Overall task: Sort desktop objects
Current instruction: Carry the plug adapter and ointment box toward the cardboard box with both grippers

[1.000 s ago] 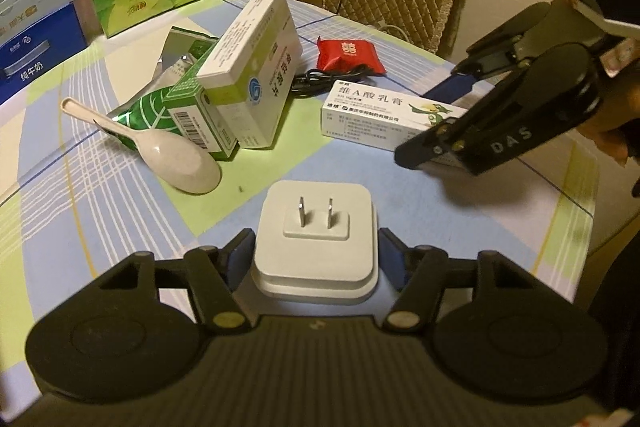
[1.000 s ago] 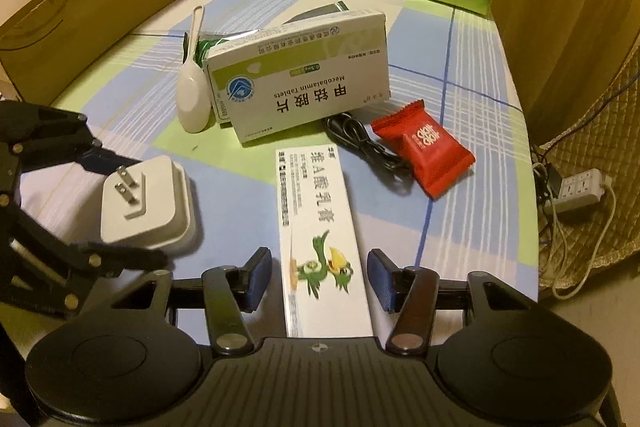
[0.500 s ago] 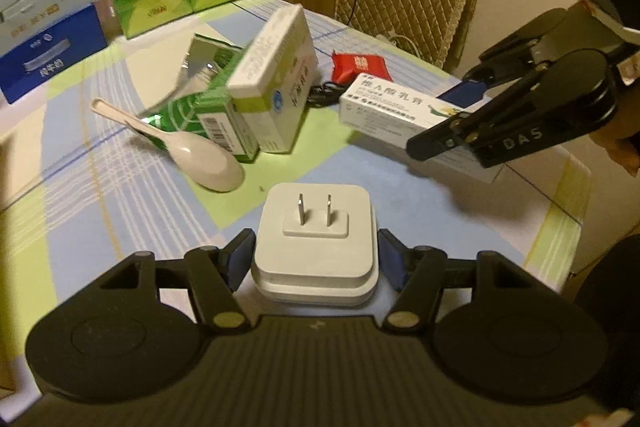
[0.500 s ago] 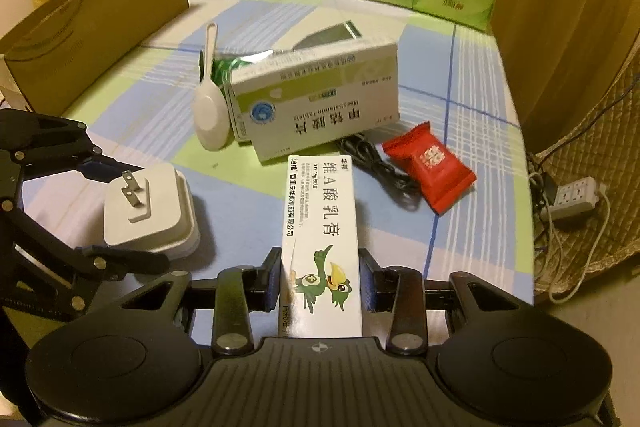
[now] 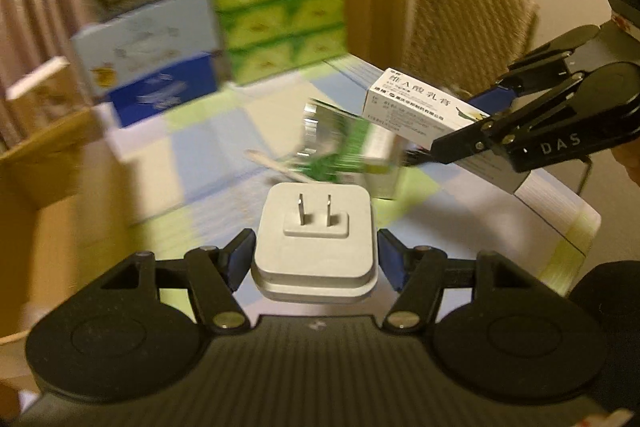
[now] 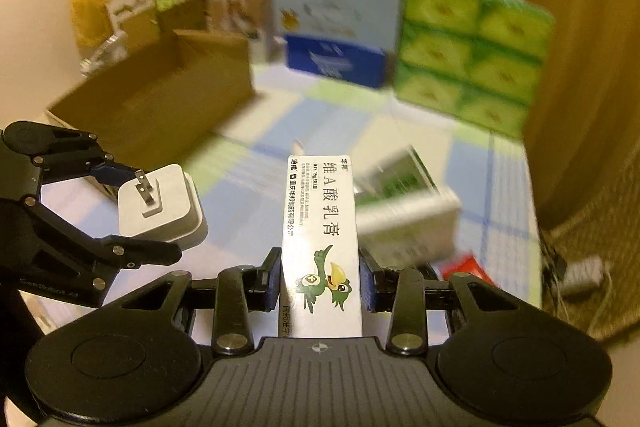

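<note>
My left gripper (image 5: 316, 259) is shut on a white plug adapter (image 5: 316, 243) with two prongs up, held above the table. It also shows in the right wrist view (image 6: 160, 205). My right gripper (image 6: 320, 279) is shut on a long white ointment box (image 6: 322, 227) with a green bird picture, lifted off the table. The box also shows in the left wrist view (image 5: 420, 109). Below lie a white medicine box (image 6: 408, 223), a green packet (image 5: 336, 151), a white spoon (image 5: 272, 163) and a red candy packet (image 6: 464, 269), all blurred.
An open cardboard box (image 6: 160, 99) stands at the left of the table. A stack of green tissue packs (image 6: 472, 63) and a blue and white carton (image 6: 336, 39) stand at the back. A woven chair (image 5: 468, 27) is beyond the table's right edge.
Both grippers have lifted their objects well above the table and tilted up toward the back. The views are blurred by motion.
</note>
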